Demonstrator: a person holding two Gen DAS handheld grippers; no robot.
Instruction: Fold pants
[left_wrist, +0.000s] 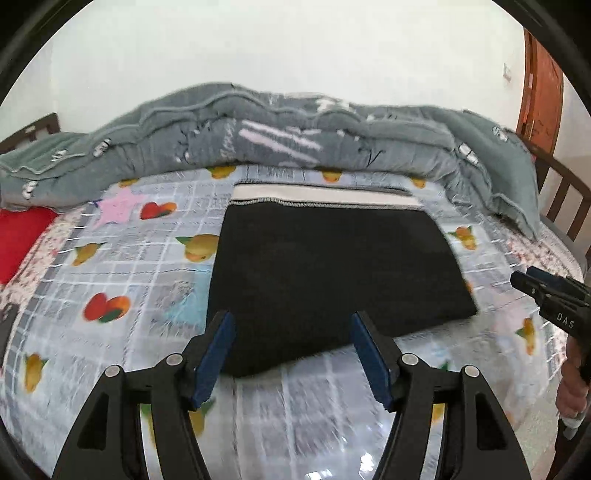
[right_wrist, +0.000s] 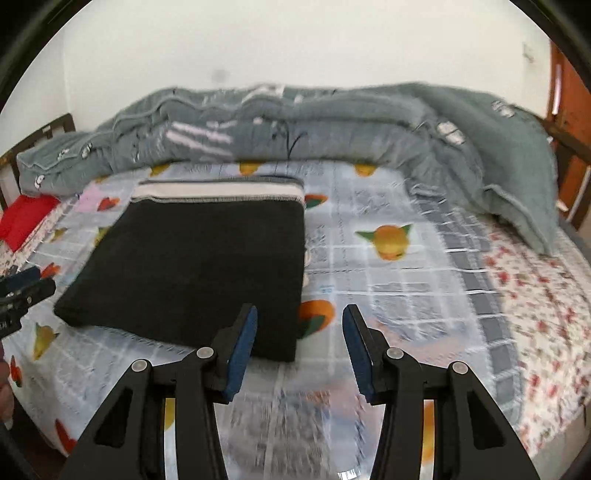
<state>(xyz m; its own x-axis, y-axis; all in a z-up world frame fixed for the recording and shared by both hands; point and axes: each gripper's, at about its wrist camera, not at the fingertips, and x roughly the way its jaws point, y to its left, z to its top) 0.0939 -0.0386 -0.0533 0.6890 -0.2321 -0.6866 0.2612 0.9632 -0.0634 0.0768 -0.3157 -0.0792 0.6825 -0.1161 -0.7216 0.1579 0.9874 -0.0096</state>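
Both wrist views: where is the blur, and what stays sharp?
Left wrist view: the bedsheet smears most near the bottom edge, the left claw stays sharp, and the folded pants are soft-edged. Right wrist view: the same streaking below the right claw, and fisheye bending curves the grey quilt.

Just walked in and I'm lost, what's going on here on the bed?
A person holds a two-finger gripper in each hand over a bed, folding pants. The black pants already lie in a flat folded rectangle on the fruit-print sheet, with the light waistband at the far end. The left gripper and the right gripper are both open, holding nothing.
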